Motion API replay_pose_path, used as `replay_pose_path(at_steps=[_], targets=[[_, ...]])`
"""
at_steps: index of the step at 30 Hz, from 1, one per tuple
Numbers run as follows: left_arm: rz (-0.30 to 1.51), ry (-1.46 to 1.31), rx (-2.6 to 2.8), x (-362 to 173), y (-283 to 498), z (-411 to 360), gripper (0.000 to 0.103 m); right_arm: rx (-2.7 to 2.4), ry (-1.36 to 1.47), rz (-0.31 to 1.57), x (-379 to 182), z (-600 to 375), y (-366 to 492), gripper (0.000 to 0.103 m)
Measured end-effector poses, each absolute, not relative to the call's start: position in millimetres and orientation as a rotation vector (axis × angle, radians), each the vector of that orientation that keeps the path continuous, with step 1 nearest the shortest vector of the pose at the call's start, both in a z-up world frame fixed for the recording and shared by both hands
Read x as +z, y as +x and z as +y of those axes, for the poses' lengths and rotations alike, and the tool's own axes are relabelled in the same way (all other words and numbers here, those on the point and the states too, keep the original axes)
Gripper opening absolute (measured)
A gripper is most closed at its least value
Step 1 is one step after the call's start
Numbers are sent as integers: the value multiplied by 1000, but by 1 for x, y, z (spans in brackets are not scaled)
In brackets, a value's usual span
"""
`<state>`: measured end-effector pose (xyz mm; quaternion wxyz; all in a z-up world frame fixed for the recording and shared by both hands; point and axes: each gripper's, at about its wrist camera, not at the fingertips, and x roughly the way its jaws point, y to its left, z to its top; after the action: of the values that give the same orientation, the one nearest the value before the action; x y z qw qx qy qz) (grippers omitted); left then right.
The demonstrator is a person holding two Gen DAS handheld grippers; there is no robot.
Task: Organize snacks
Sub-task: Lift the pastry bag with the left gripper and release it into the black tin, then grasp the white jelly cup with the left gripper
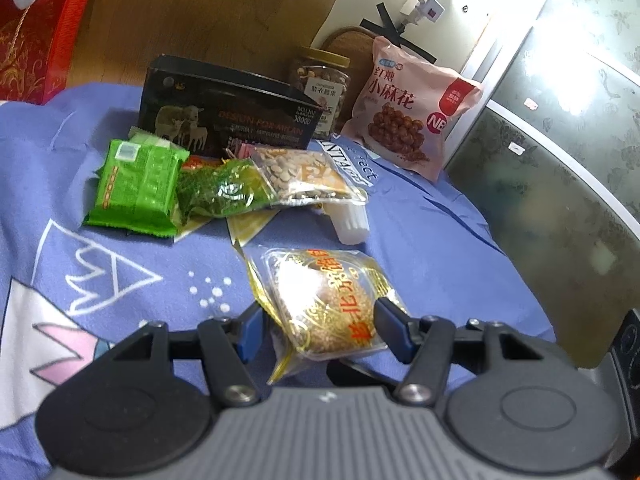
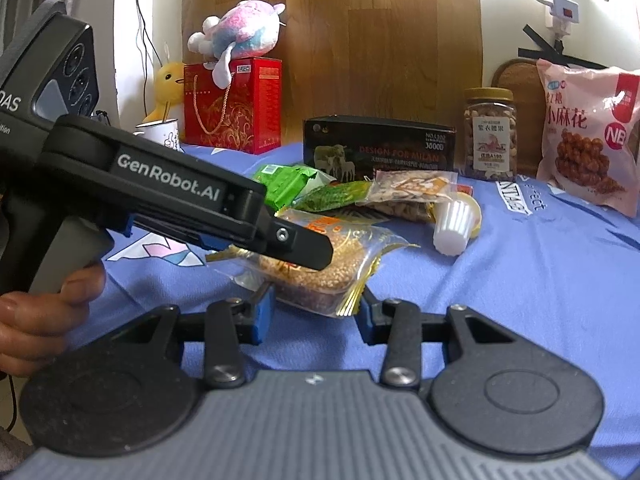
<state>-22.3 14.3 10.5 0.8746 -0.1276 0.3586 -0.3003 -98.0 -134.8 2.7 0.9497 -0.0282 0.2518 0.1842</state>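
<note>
Sesame cake packet (image 1: 324,304) lies on the blue-clothed desk (image 1: 440,240), and both tongs are on it! The left tongs (image 1: 318,330) clamp its sides, pads pressing the wrapper. The right tongs (image 2: 316,312) straddle its near corner, jaws half wide, pressing or not, I cannot tell. Behind sit the green packet (image 1: 138,188), seed bag (image 1: 308,178) and black box (image 1: 228,116)

Both wrist cameras look forward and slightly down along their fingers, low over the blue cloth (image 1: 420,240). Both views share the sesame cake packet (image 1: 324,304) (image 2: 316,264) up close and the snack pile behind it.
</note>
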Motion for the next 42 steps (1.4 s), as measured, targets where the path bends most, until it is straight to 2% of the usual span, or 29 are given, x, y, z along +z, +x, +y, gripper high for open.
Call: replay_pose_path(at_steps=[8,13,17,23,27,31,37,42], targets=[[631,-269,-605,61,12,21,57,383,-68,408,37,-134,-59,44],[570,-277,-577,90,70,22,57,381,-85,304,61,-134,-3,44],[591,-316,-537,93,132,24,57,394,-7,338,75,-140,59,44],[625,-295,-430,75,205,20,57,378,96,442,66,-132,141,44],[680,-279,-389,59,231,19,59,324,80,526,54,-117,171,49],[673,-311,-409,59,220,31,60,294,72,488,56,-127,145,49],[597,-393,-530,75,158,59,63,251,317,389,56,-198,59,48],[675,-365,-607,53,134,41,63,195,397,438,35,-219,31,47]])
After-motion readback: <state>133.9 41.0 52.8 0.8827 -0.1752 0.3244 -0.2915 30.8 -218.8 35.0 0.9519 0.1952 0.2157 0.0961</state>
